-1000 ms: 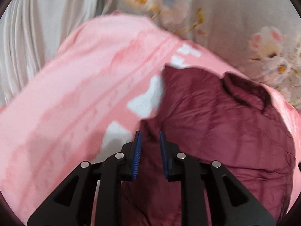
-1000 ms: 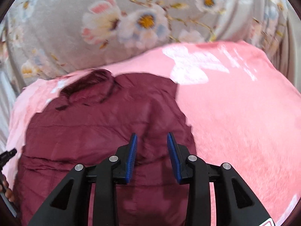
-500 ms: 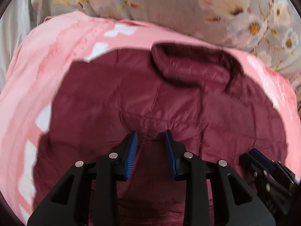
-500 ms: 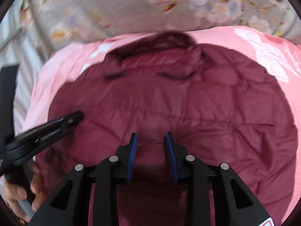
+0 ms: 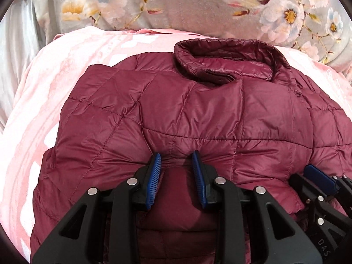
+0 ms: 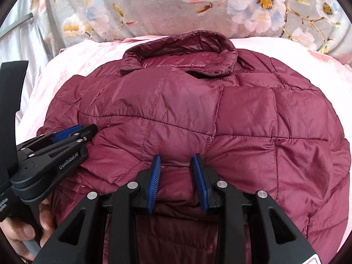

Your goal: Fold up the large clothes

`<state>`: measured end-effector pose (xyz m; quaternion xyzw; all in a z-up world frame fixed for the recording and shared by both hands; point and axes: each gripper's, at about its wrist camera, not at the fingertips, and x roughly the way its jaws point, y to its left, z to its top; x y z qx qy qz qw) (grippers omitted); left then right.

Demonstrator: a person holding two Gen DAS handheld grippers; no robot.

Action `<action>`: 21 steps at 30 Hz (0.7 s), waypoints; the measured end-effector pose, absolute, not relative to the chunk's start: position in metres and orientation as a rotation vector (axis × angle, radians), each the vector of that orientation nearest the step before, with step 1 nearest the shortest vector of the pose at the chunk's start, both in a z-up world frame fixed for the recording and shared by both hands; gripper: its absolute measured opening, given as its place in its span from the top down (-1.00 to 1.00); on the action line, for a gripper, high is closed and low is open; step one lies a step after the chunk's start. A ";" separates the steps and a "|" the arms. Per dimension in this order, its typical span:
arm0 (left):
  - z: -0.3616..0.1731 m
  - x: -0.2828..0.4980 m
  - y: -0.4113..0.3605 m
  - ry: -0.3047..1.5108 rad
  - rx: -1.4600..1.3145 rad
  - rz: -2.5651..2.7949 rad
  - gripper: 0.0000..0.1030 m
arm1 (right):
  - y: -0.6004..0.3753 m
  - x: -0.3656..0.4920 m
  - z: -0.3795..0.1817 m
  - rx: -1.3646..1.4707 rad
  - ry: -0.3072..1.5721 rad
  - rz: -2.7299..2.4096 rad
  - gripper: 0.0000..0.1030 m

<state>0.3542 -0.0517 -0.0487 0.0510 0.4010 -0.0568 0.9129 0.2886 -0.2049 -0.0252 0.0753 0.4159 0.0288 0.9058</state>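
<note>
A maroon quilted puffer jacket (image 5: 198, 114) lies on a pink blanket (image 5: 44, 101), collar (image 5: 222, 63) at the far end. It also fills the right wrist view (image 6: 198, 114). My left gripper (image 5: 177, 160) is open, its blue pads pressed against the jacket's near folded edge, with fabric bulging between them. My right gripper (image 6: 177, 161) is open in the same way, a little to the right along that edge. Each gripper shows in the other's view: the right one at the lower right (image 5: 319, 176), the left one at the left (image 6: 72, 134).
A grey floral quilt (image 5: 198, 6) lies beyond the blanket, also in the right wrist view (image 6: 176, 8). White sheet (image 5: 17, 44) shows at the far left. A hand (image 6: 19, 235) holds the left gripper's handle.
Both grippers have swung from the jacket's sides to its middle and come in close to the near edge, side by side. The jaws have stayed open.
</note>
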 end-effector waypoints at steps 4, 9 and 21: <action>-0.049 0.354 -0.052 0.824 0.104 -0.118 0.44 | -0.206 0.289 -0.025 0.161 0.859 0.062 0.41; -0.049 0.354 -0.051 0.824 0.103 -0.118 0.44 | -0.207 0.289 -0.026 0.176 0.859 0.068 0.41; -0.049 0.355 -0.055 0.821 0.129 -0.106 0.44 | -0.211 0.290 -0.026 0.202 0.859 0.080 0.41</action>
